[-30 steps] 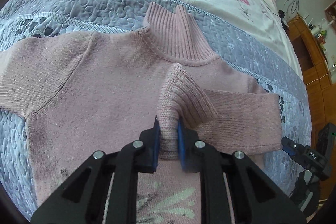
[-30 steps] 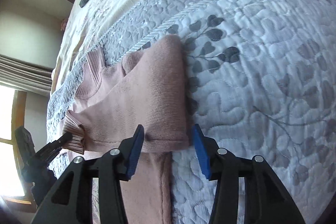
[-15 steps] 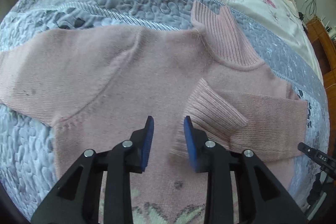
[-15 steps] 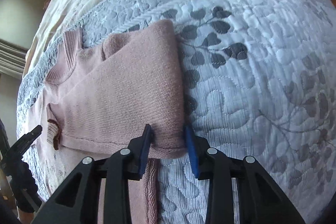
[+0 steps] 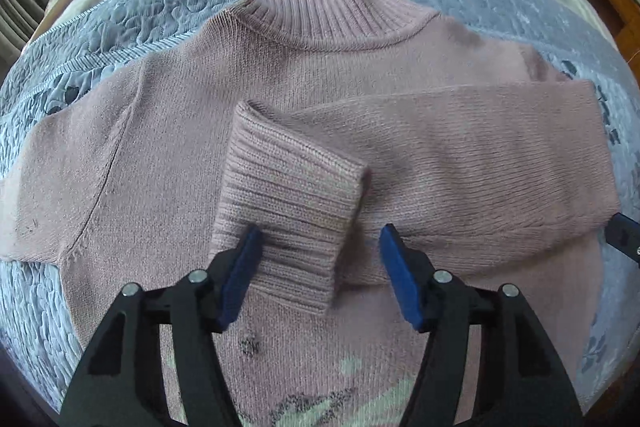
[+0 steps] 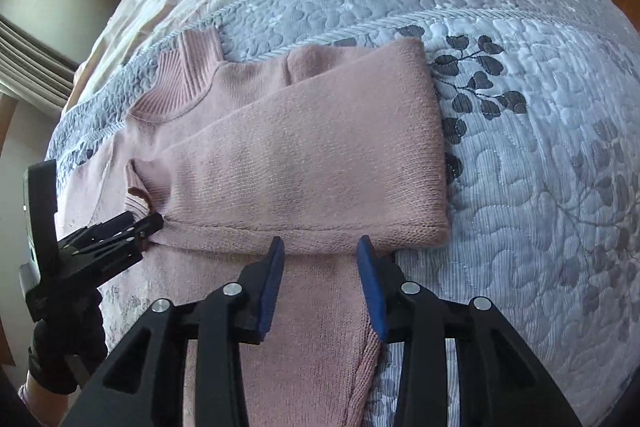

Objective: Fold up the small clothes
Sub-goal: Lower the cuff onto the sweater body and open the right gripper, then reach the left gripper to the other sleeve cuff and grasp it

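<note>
Quilt (image 6: 540, 187); left gripper (image 6: 154, 223) beside cuff (image 5: 288, 211).

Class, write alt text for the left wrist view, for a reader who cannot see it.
A pink knitted sweater lies flat on a grey quilted bedspread, one sleeve folded across its chest. The open left gripper hovers over the sleeve's ribbed cuff, its blue pads on either side of it. The ribbed collar points away from the camera.
</note>
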Motion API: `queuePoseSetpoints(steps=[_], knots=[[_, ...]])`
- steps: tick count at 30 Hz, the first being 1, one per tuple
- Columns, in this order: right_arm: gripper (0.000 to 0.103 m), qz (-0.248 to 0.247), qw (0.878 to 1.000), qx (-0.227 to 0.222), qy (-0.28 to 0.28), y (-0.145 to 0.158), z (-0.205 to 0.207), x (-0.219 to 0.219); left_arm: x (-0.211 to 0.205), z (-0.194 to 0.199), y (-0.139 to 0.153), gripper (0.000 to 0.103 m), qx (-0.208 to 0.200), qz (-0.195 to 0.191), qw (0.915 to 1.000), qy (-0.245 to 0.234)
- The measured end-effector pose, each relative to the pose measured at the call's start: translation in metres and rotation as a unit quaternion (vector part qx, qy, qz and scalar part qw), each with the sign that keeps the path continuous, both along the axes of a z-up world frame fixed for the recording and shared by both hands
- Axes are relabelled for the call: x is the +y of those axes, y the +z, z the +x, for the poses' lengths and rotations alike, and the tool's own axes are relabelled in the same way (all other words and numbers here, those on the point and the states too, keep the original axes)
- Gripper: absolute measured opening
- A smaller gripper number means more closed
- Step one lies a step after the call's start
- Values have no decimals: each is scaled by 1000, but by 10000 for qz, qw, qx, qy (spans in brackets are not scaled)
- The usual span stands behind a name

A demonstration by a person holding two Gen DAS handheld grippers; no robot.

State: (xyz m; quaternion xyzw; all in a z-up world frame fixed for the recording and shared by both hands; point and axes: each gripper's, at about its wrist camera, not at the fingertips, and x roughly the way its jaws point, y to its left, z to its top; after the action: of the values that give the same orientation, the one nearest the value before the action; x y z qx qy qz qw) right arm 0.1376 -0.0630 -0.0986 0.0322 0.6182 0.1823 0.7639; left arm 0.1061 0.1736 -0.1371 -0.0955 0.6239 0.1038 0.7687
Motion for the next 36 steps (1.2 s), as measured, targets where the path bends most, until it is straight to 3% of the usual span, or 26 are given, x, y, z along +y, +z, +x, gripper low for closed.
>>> queuePoseSetpoints(steps=[2, 4, 5, 8, 13, 16, 20, 25, 27, 31, 33, 36], knots=[[38, -8, 10000, 28, 34, -5, 1, 3, 3, -1, 3, 33, -92, 34, 9999, 24], [38, -12, 10000, 63, 41, -10, 3, 8, 17, -3, 9, 11, -218, -377, 9988, 213], [38, -18, 10000, 82, 40, -12, 3, 8, 27, -5, 13, 8, -284, -611, 9970, 377], [38, -8, 9999, 98, 31, -14, 5, 9, 56, -17, 34, 8, -563, -686, 9938, 668], [39, 27, 9999, 16, 125, -7, 6, 14, 108, -40, 62, 13, -764, -154, 9902, 1163], [39, 233, 9994, -41, 238, 0, 5, 26, 121, -45, 69, 14, -841, -146, 9882, 1274], [39, 267, 9990, 8, 358, -5, 5, 47, 100, -34, 55, 27, -779, -435, 9910, 1002], [38, 28, 9991, 260, 337, -32, 9, 62, 89, -24, 5, 28, -261, -616, 9947, 779], [38, -1, 9991, 294, 309, -39, 11, 64, 90, -25, -3, 28, -264, -634, 9952, 694], [40, -14, 9994, 250, 245, -30, 11, 68, 105, -35, 12, 29, -454, -859, 9926, 729], [40, 112, 9994, 194, 250, -20, 6, 74, 123, -52, 26, 40, -614, -833, 9904, 913], [42, 327, 9987, 151, 369, -6, -8, 91, 161, -90, 43, 45, -757, -691, 9863, 1292]])
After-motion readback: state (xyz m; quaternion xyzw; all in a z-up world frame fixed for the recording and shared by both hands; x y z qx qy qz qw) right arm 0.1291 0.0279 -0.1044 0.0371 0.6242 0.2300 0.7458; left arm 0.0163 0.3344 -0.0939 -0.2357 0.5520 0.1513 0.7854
